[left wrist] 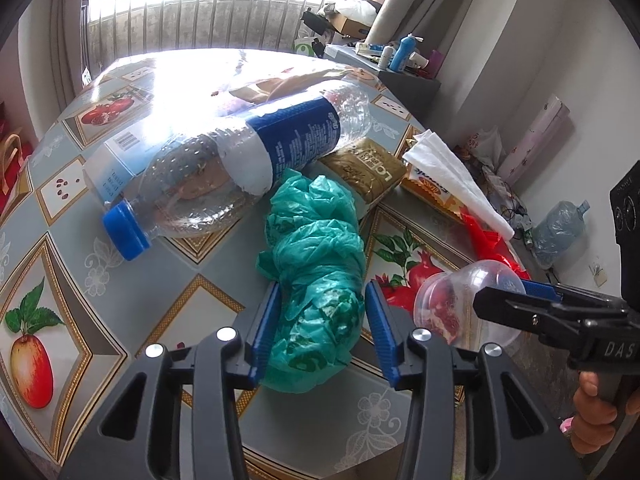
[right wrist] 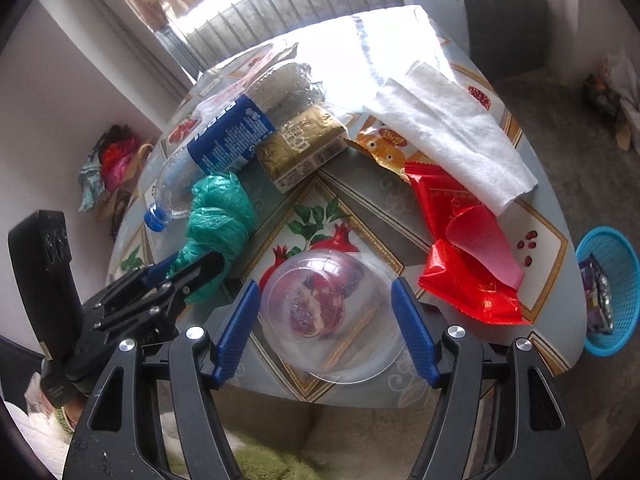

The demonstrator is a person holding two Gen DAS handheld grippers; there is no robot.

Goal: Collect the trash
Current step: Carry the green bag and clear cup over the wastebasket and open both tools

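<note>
1. One round table with a fruit-patterned plastic cloth (right wrist: 400,394) carries all the trash, and it is the largest thing in both views.
2. Lying on its side at the far left of the pile is a clear plastic bottle with a blue label and blue cap (left wrist: 224,176); its body rests partly over a gold foil packet (left wrist: 366,168).
3. A white folded paper towel (right wrist: 452,132) lies at the right of the table, overlapping an orange snack wrapper (right wrist: 384,146) and touching a crumpled red foil wrapper (right wrist: 468,264).
4. A crumpled green plastic bag (left wrist: 320,276) sits just below the bottle. The left gripper (left wrist: 322,334) has a blue pad on each side of it; whether the pads press the bag I cannot tell.
5. A clear plastic lidded cup with reddish residue inside (right wrist: 324,308) lies near the table's front edge. The right gripper (right wrist: 326,330) straddles it with its jaws spread wide, and gaps show between both pads and the cup.
6. A small blue plastic basket (right wrist: 618,248) stands on the floor right of the table, with wrappers inside.
</note>
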